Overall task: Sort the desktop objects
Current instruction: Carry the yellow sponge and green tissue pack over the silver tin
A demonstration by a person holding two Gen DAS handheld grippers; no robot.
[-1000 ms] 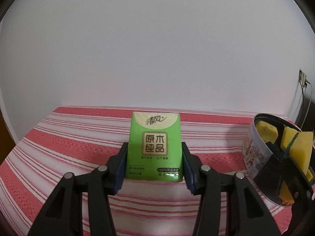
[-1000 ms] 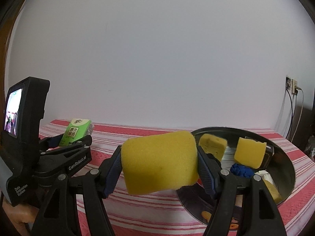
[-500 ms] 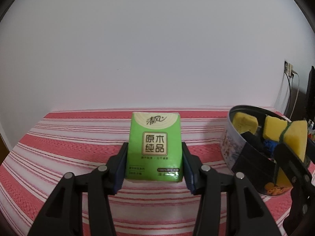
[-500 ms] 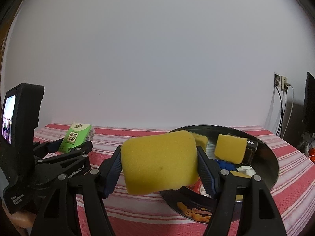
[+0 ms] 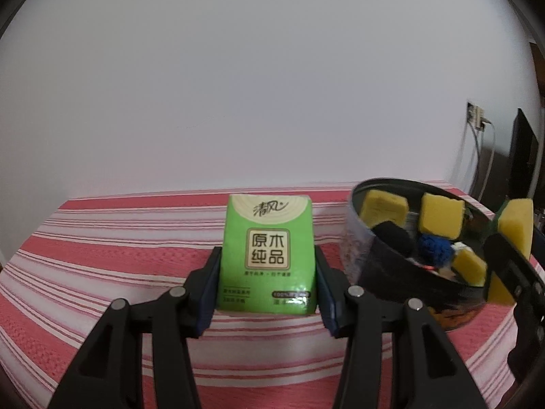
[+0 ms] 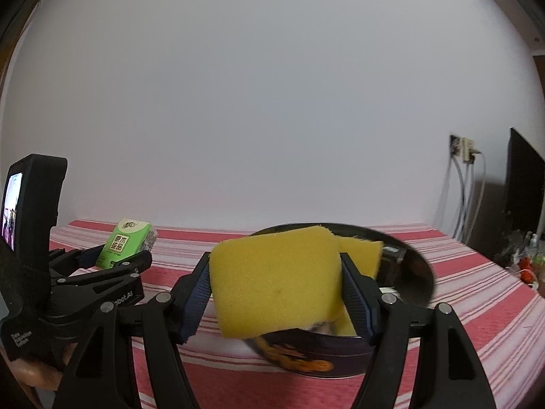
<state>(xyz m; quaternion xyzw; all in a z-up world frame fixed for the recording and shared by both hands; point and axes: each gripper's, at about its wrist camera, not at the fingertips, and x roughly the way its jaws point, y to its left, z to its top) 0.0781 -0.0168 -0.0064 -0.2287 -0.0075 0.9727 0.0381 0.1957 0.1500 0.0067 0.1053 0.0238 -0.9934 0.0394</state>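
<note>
My left tongs [image 5: 267, 283] are closed on the green tissue pack [image 5: 267, 255], which stands upright between the two blue pads, above the red and white striped cloth [image 5: 102, 255] that covers the desk. My right tongs [image 6: 276, 293] are closed on a yellow sponge [image 6: 276, 279], which fills the whole gap between the pads and hangs in front of and above the near rim of the round metal tin [image 6: 316, 358]. In the right wrist view this sponge hides most of what is inside the tin; I see only a second yellow sponge piece [image 6: 361, 252] behind it and a dark thing beside that which I cannot name. The left wrist view shows the inside better: the tin [image 5: 357, 238] stands to the right of the tissue pack and holds several yellow sponge pieces [image 5: 441, 214], a black object [image 5: 391, 235] and a blue knitted ball [image 5: 434, 245]. In that same view the sponge in my right tongs [image 5: 516, 225] appears at the far right edge, over the tin, with a green layer on its back. The right wrist view alone shows my left tongs from the side [image 6: 112, 259] with the tissue pack [image 6: 126, 243] in them, and a small lit screen [image 6: 12, 211] on the left device. A wall socket with cables [image 6: 463, 146] is on the white wall at the right.
</note>
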